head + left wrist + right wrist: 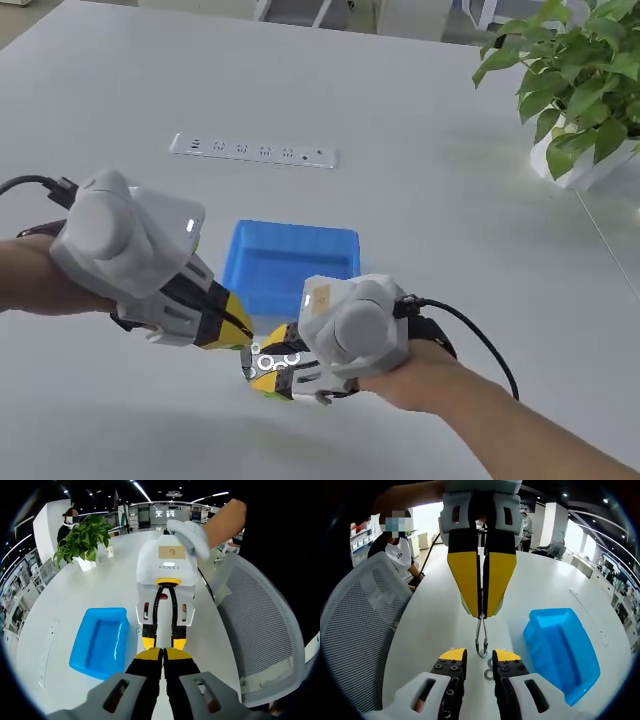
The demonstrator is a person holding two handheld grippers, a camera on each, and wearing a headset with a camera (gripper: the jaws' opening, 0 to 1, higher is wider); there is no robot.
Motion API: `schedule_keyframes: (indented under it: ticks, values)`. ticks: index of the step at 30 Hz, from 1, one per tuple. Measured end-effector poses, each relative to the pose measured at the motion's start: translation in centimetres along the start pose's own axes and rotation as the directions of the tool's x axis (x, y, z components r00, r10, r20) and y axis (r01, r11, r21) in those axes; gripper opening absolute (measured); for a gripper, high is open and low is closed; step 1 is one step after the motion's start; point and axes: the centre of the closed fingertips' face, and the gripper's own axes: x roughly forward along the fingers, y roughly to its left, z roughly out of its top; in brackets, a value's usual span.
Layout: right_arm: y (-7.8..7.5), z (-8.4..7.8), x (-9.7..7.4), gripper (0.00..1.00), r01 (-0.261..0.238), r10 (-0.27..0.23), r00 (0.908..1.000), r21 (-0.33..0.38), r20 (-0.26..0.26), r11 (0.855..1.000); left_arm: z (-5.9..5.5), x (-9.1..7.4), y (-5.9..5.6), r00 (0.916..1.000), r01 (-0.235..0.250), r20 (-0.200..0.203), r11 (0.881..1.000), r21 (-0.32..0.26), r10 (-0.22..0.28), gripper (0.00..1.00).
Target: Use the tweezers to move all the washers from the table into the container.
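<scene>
Broadly, the white surface (450, 200) carried everything, with a grey mesh chair (360, 610) beside it and a potted green plant (575, 70) and a white power strip (255, 151) well away from the work. The blue rectangular plastic container (290, 265) sat just beside the grippers, open-topped, and nothing lay between it and the washers.

The left gripper (481, 607) had its jaws clamped on thin metal tweezers (481, 632), whose tips reached down to a small steel washer (483, 653) lying flat on the surface. The right gripper (164, 642) faced it with its jaws narrowly apart and empty, and they framed the washers closely enough that they could crowd the tweezers. More washers (488, 672) lay just beside the first.

These washers were probably light, hard and slick, and flat enough to resist a pinch. Taking one across the rim, or with one tip through the hole, looked safest.
</scene>
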Motion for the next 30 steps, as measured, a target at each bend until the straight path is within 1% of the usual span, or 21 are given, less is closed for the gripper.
schedule_keyframes:
  ticks: [4,9,13,16,21,26,30]
  values:
    - [0.2,0.3,0.4,0.18,-0.011,0.011,0.9999,-0.016,0.003,1.0,0.0,0.0,0.0,1.0,0.0,0.0,1.0,0.0,0.0,0.05]
    - [0.1,0.6,0.9,0.15,-0.015,0.015,0.9999,-0.041,0.001,0.999,0.0,0.0,0.0,1.0,-0.001,0.001,1.0,-0.001,0.001,0.05]
    - [-0.2,0.6,1.1,0.12,-0.011,0.01,0.9999,-0.042,-0.004,0.999,0.0,0.0,0.0,1.0,-0.001,0.001,1.0,-0.003,0.001,0.05]
    - [-0.1,0.6,1.2,0.12,-0.014,0.014,0.9999,-0.046,-0.008,0.999,-0.1,0.0,0.1,1.0,-0.003,0.002,1.0,-0.007,0.003,0.05]
    - [-0.1,0.6,1.3,0.11,-0.021,0.021,0.9997,-0.041,-0.01,0.999,-0.1,-0.1,0.0,1.0,-0.004,0.002,1.0,-0.008,0.004,0.05]
    - [-0.1,0.6,1.3,0.1,-0.016,0.015,0.9998,-0.035,-0.011,0.999,-0.2,-0.1,0.1,1.0,-0.007,0.002,1.0,-0.012,0.007,0.05]
    - [-0.1,0.5,1.3,0.09,-0.01,0.01,0.9999,-0.009,-0.006,1.0,-0.2,-0.1,0.1,1.0,-0.007,-0.001,1.0,-0.011,0.007,0.05]
